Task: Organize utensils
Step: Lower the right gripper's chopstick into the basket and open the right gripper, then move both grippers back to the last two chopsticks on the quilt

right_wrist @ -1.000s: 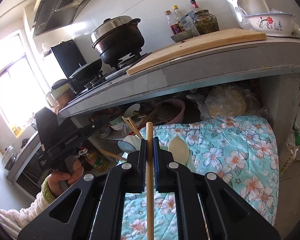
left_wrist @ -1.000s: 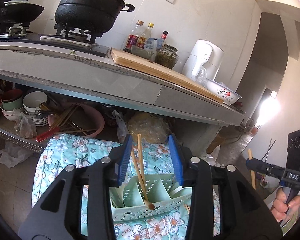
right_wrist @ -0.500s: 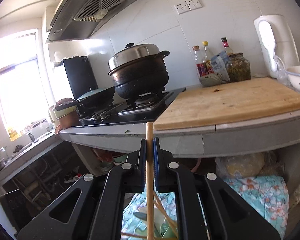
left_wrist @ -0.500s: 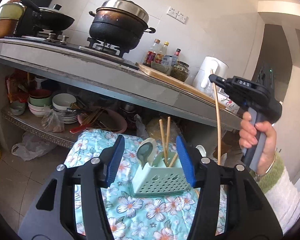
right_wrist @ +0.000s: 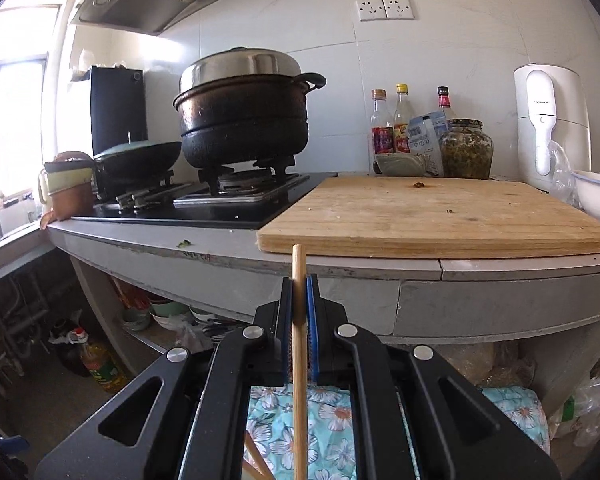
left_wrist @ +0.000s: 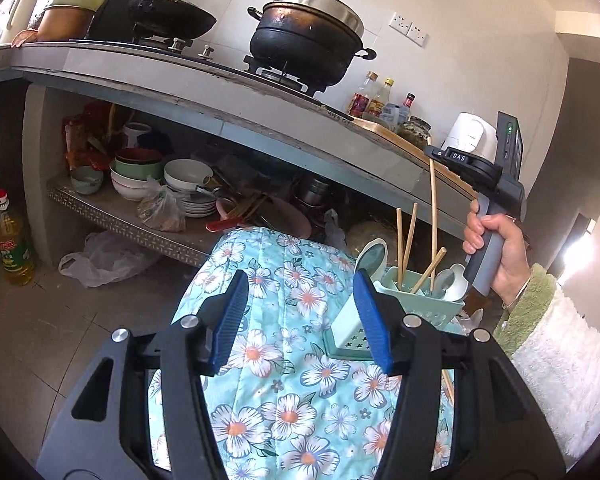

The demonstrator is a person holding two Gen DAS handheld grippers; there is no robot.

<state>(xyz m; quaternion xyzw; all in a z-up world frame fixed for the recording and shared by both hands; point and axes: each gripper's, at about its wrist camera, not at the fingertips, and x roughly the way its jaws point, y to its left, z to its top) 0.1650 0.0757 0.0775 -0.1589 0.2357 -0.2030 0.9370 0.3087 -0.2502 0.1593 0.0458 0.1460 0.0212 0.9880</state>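
Chopsticks: three stand in the green utensil caddy (left_wrist: 416, 300) on the floral cloth (left_wrist: 284, 360), plus three spoons. A fourth chopstick (right_wrist: 299, 344) is clamped upright in the right gripper (right_wrist: 300, 312), tip inside the caddy. Left gripper (left_wrist: 298, 320): jaws apart, nothing between, caddy just beyond its right finger. Worktop (right_wrist: 380, 276) overhangs behind.

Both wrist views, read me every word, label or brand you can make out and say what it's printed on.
"DAS": on the right gripper, on its black body, in the left wrist view.
Kettle: a small brand word on its handle, too small to read.
Sauce bottles: red and yellow labels, unreadable.
Blue carton: print unreadable.
Oil bottle: label characters too blurred to read.
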